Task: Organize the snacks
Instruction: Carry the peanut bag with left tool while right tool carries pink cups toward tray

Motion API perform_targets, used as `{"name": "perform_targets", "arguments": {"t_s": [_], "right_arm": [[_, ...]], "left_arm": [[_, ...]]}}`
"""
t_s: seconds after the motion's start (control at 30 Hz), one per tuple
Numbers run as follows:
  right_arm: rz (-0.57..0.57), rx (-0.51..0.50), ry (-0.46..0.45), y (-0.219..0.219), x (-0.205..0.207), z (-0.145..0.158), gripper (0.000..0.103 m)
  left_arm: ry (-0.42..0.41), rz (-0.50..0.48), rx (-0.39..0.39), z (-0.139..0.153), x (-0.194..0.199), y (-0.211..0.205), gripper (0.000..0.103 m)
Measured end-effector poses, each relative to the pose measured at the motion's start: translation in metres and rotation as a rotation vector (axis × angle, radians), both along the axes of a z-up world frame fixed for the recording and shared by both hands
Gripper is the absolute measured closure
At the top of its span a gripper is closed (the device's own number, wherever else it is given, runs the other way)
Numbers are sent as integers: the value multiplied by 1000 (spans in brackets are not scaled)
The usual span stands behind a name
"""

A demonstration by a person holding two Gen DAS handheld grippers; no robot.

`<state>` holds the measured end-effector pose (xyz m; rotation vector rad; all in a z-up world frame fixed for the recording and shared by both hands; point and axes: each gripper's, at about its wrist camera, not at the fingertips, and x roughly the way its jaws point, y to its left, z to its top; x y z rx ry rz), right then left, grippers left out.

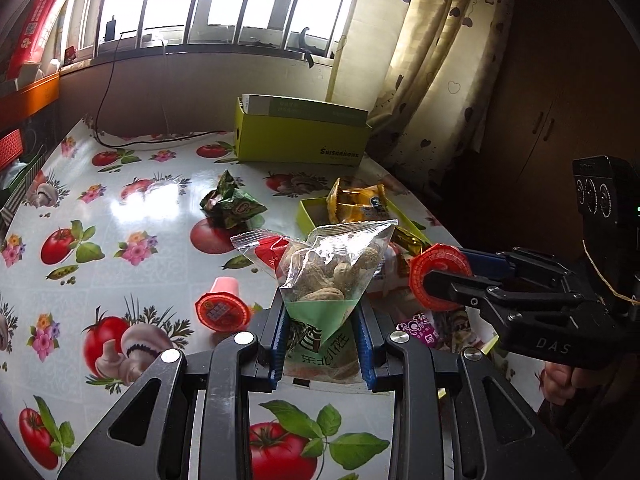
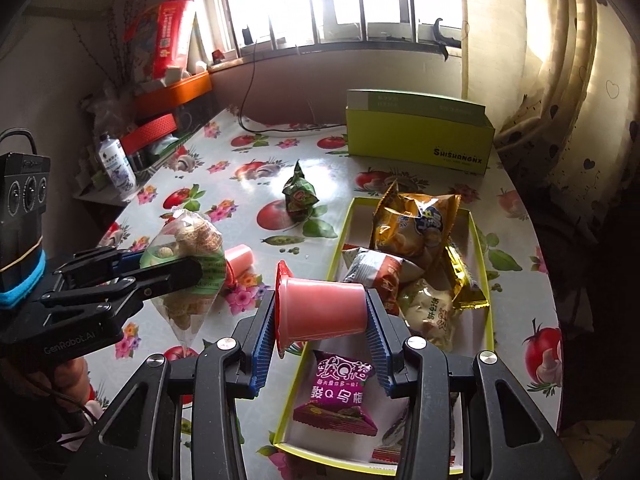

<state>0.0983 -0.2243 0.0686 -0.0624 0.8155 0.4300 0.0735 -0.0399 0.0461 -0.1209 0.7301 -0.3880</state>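
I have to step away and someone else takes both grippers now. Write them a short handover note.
Left gripper: shut on a bag of peanuts, held up above the table.
Right gripper: shut on a pink jelly cup, lying sideways between the fingers, over the near end of the tray.
Done: the tray already holds a purple packet, a yellow chip bag and several other packets.
Left: put down both held items; a second jelly cup and a green packet are on the table outside the tray.

Two close wrist views, table (image 1: 132, 208) shared
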Motion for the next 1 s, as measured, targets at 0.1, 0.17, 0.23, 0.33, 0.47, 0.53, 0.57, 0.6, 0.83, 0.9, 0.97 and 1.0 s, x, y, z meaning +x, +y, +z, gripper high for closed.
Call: {"name": "perform_targets", "arguments": {"t_s": [0.1, 0.17, 0.23, 0.33, 0.47, 0.53, 0.57, 0.6, 0.83, 0.9, 0.97, 1.0], "right_arm": [[-21, 2, -2, -9, -1, 1, 63], [-34, 3, -3, -15, -2, 1, 63], [-48, 2, -1, -23, -4, 1, 63], [-75, 1, 1, -35, -5, 0, 63], [-107, -2, 10, -52, -7, -3, 63], [-119, -5, 15, -58, -9, -5, 63], [-124, -7, 19, -61, -9, -7, 63], [-127, -9, 24, -63, -10, -8, 63], [-130, -27, 75, -70, -18, -27, 63], [-128, -30, 93, -70, -22, -33, 63], [-129, -30, 114, -72, -25, -41, 63], [-130, -32, 125, -73, -26, -44, 63]], "left_arm": [[3, -22, 4, 0, 1, -10, 73], [5, -37, 6, -1, 1, -16, 73], [9, -52, 5, -1, 1, -23, 73], [11, -76, 8, -2, 0, -33, 73], [19, -102, 10, -4, -1, -45, 73], [21, -113, 10, -4, -1, -49, 73], [23, -118, 10, -4, -2, -51, 73], [25, -122, 10, -5, -2, -53, 73], [34, -156, 14, -8, -4, -66, 73], [36, -162, 17, -9, -4, -68, 73], [39, -167, 19, -10, -4, -70, 73], [41, -169, 20, -11, -3, -71, 73]]}}
